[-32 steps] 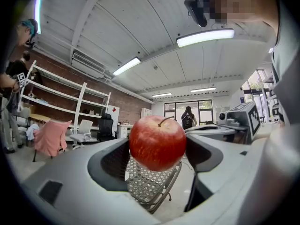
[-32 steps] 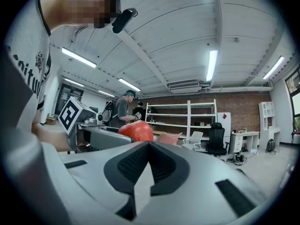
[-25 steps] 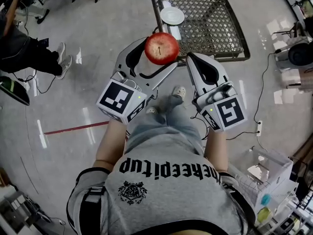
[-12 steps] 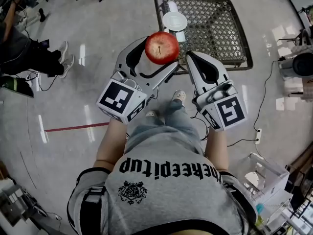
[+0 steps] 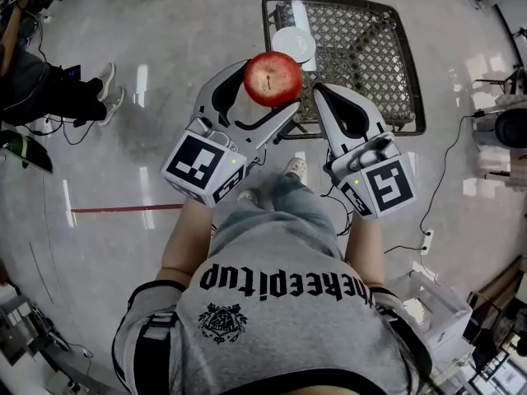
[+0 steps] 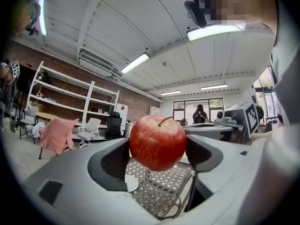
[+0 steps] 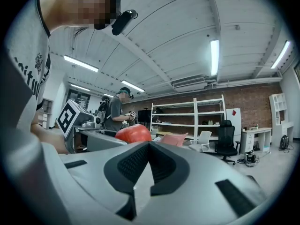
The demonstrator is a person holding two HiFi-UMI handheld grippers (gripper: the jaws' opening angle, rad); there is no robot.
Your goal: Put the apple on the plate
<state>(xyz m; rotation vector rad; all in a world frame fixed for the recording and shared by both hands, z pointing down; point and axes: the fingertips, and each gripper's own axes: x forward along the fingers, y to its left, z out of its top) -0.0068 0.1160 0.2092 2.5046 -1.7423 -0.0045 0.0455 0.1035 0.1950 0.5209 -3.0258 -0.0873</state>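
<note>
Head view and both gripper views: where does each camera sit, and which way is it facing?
Head view: on the person's head, facing steeply down at left gripper, right gripper, apple; torso and forearms show.
Left gripper view: on the left gripper, facing along its jaws, shut on the apple, toward plate and mesh rack.
Right gripper view: on the right gripper, facing along its shut jaws into the room; shirt shows.
Shared: all three show the apple.

Grey cotton T-shirt (image 5: 280, 336), 6 o'clock in the head view: black gothic lettering (image 5: 284, 282) across the front, upside down to the camera, reads "keepitup" in part; end letters unclear.
Black crest print (image 5: 222, 322) at 7 o'clock: small print illegible.
</note>
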